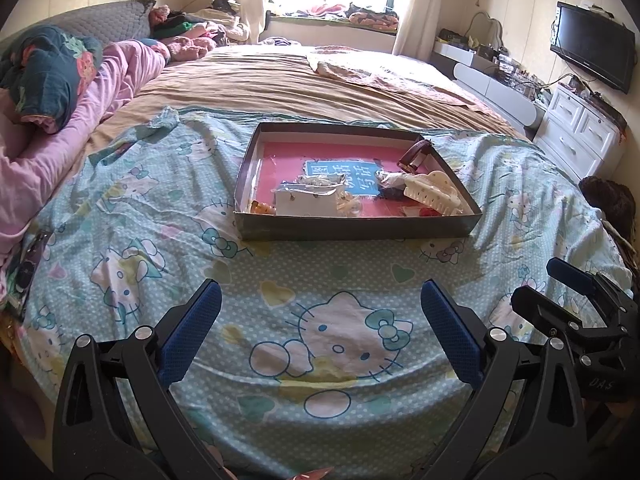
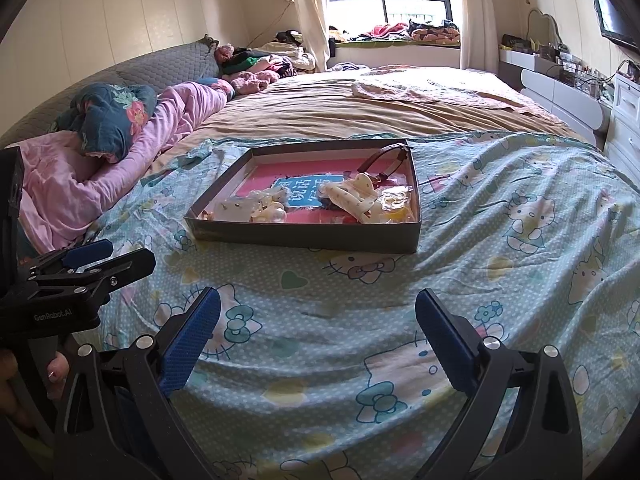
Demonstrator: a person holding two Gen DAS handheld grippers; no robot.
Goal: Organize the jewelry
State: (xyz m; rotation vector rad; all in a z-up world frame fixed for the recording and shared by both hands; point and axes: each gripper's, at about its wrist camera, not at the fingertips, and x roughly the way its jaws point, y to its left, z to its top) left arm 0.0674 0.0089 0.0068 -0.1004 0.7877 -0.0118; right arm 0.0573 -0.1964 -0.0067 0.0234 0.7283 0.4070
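A shallow grey cardboard box [image 1: 352, 230] [image 2: 304, 236] with a pink bottom lies on the cartoon-cat bedsheet. Inside it are a cream hair claw [image 1: 430, 192] [image 2: 358, 198], a dark red watch strap [image 1: 414, 156] [image 2: 380, 160] leaning on the far right wall, a white earring card [image 1: 304, 204] [image 2: 232, 208] and small packets of jewelry. My left gripper [image 1: 320, 312] hovers open over the sheet, short of the box. My right gripper [image 2: 318, 320] is open too, beside it, nothing between its fingers. Each gripper shows at the edge of the other's view.
Pink and floral bedding [image 1: 60, 92] is heaped along the left side of the bed. A white drawer unit [image 1: 580, 128] and a wall television [image 1: 592, 50] stand to the right. A hand [image 2: 24, 380] holds the left gripper's handle. A window seat [image 2: 392, 40] lies beyond the bed.
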